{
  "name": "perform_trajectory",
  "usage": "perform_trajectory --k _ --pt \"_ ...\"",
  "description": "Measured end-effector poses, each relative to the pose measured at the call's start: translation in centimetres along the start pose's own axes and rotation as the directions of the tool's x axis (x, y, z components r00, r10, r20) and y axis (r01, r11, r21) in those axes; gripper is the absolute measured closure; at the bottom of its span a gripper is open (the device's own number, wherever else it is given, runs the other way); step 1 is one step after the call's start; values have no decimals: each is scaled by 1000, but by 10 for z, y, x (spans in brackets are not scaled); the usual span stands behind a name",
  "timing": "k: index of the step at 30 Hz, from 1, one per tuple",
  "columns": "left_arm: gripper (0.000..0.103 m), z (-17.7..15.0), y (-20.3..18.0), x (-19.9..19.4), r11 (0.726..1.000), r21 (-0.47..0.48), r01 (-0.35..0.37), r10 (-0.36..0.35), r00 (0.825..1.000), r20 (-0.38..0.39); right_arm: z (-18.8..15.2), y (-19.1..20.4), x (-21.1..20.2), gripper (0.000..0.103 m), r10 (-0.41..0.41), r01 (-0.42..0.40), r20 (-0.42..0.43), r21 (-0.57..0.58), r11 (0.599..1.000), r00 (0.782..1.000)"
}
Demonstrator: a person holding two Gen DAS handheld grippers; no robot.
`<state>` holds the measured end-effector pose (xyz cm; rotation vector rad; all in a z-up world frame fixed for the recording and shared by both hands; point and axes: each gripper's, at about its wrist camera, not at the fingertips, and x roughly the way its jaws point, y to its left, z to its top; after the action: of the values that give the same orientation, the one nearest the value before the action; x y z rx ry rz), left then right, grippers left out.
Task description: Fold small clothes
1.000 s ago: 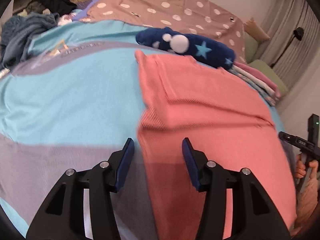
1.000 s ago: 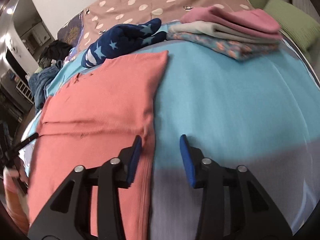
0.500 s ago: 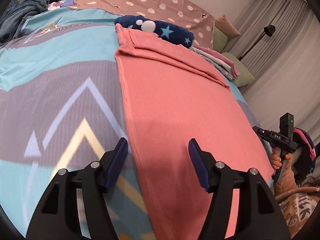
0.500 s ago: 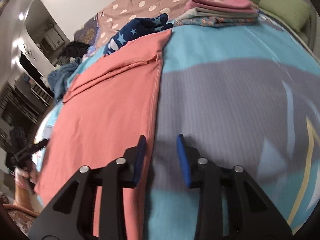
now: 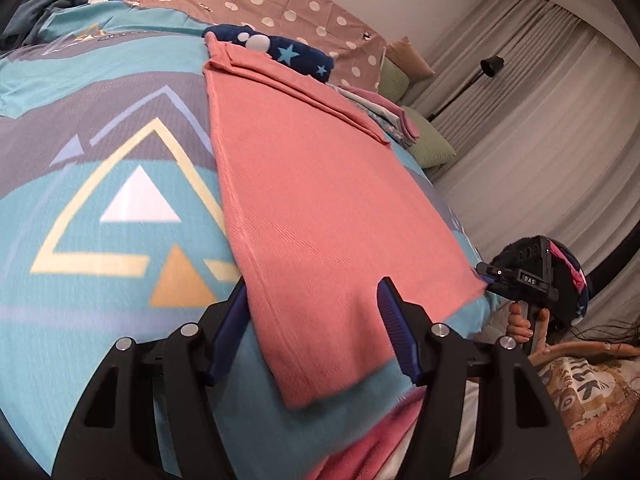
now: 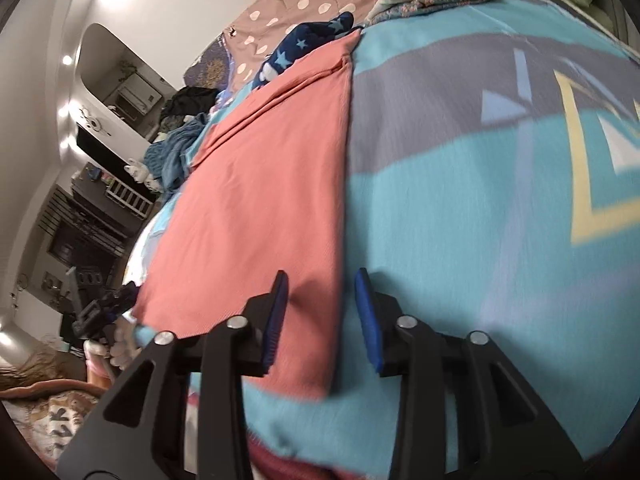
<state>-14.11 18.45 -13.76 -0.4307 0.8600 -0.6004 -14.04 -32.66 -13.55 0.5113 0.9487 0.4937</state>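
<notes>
Both grippers hover with jaws apart over the near hem of the salmon garment [image 5: 320, 208], which lies flat and lengthwise on the patterned blanket [image 5: 120, 208], top edge already turned down at 12 o'clock. Left gripper [image 5: 312, 320] straddles its corner; right gripper [image 6: 322, 312], having just reopened, brackets the opposite edge, likely to lift both corners together

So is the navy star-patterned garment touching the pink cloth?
Touching. In the left wrist view the navy star garment lies right against the pink cloth at its far folded edge, no blanket visible between them.
</notes>
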Motion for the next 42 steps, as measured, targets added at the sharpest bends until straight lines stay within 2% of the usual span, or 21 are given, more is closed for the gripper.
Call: perform_trajectory --k 3,6,7,8,9,10,11,12,13,15,17,21,23,24,25,27,29,32,34,38,42 --pt "39 0 -4 4 1000 9 9 -9 1000 -10 -10 9 -4 43 44 -45 -27 -32 998 999" --pt "41 9 0 12 999 -22 48 -48 999 0 -3 11 10 40 83 -83 -44 -16 996 996" --pt "52 11 1 14 998 -32 57 -57 998 4 1 11 14 41 105 -105 -48 -8 994 993" --pt "62 13 2 16 998 -44 51 -51 999 4 5 12 20 46 122 -123 -55 -1 992 991" --pt "86 13 4 19 998 -60 37 -37 999 -5 7 12 24 49 118 -118 -59 5 993 991" --pt "98 13 7 21 996 -84 15 -16 1000 -15 9 15 28 59 100 -100 -64 9 995 993" --pt "98 12 9 21 995 -97 17 -18 1000 -9 10 17 30 71 86 -86 -68 4 996 994" --pt "99 10 9 19 994 -104 27 -27 1000 8 11 18 29 92 67 -67 -65 3 998 996" --pt "99 9 7 15 994 -105 30 -27 999 29 11 16 28 98 71 -70 -65 18 997 995" --pt "100 10 2 5 994 -98 45 -38 997 71 11 9 18 98 125 -122 -32 80 989 992" --pt "100 19 -10 -10 992 -78 96 -85 987 138 14 9 0 99 189 -191 34 102 976 981" --pt "100 39 -55 -46 991 45 126 -134 960 248 24 34 -41 99 258 -261 138 6 965 956" --pt "100 44 -77 -64 983 107 147 -172 941 290 28 44 -58 99 306 -307 184 -24 952 934" --pt "100 45 -88 -75 978 140 158 -195 930 313 29 49 -75 99 357 -354 224 -52 934 907" --pt "100 46 -98 -84 973 167 159 -207 919 334 27 54 -88 99 379 -371 256 -79 925 889" --pt "100 46 -114 -101 968 211 137 -209 906 368 24 61 -119 99 381 -350 331 -150 925 864" --pt "100 45 -124 -107 962 242 122 -210 901 379 22 68 -136 99 342 -287 371 -197 937 863" --pt "100 45 -121 -101 962 241 131 -217 900 378 27 68 -132 99 314 -261 363 -188 947 877" --pt "100 51 -110 -91 971 196 140 -205 907 368 37 71 -120 99 300 -252 356 -177 951 885" --pt "99 65 -91 -78 985 132 109 -148 931 334 59 66 -92 99 281 -250 328 -134 959 902" --pt "99 85 -85 -65 984 138 112 -152 934 322 89 66 -68 98 230 -199 312 -131 971 922"
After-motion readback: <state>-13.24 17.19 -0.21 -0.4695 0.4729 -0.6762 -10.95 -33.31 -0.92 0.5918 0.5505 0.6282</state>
